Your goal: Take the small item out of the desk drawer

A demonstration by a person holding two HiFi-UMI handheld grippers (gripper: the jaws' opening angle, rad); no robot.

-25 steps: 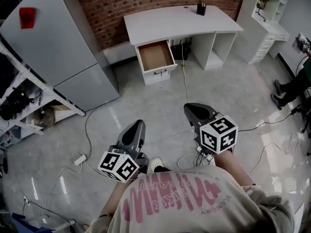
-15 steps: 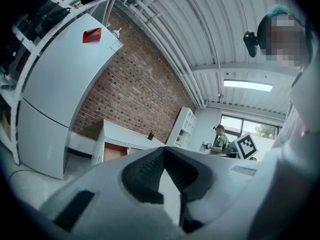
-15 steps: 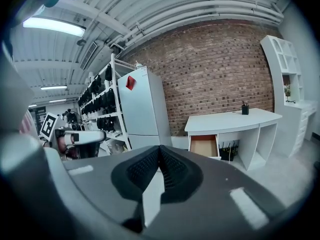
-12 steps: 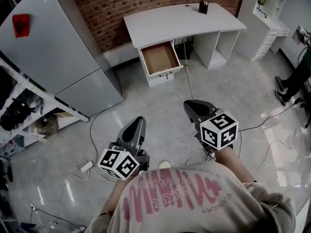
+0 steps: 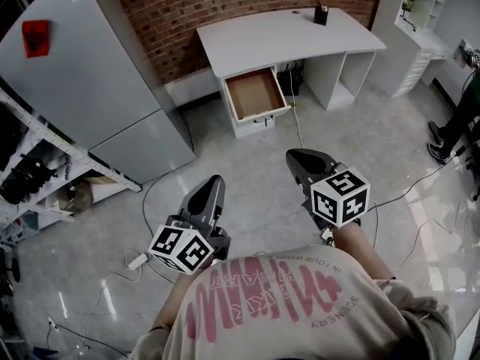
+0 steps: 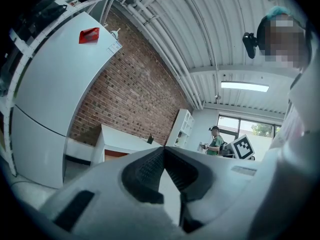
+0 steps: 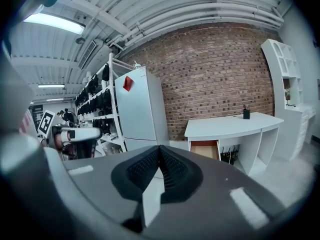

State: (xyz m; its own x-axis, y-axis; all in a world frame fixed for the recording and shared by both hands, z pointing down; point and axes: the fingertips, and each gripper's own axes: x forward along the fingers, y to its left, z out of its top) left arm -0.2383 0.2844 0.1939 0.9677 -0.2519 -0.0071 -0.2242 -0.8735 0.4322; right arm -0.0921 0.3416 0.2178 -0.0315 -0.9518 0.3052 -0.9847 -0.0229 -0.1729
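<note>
A person is holding two grippers over a grey floor, well apart from one white desk (image 5: 289, 36) standing far off against a brick wall. One drawer (image 5: 255, 94) is hanging open at the desk's left end, white-fronted and showing a brown wooden bottom. Any small item inside is too small to make out. One dark pen pot (image 5: 321, 14) is sitting on the desk's far right. One grey fridge (image 5: 82, 88) is standing to the left. The left gripper (image 5: 213, 184) and right gripper (image 5: 295, 157) are both clenched on nothing.
</note>
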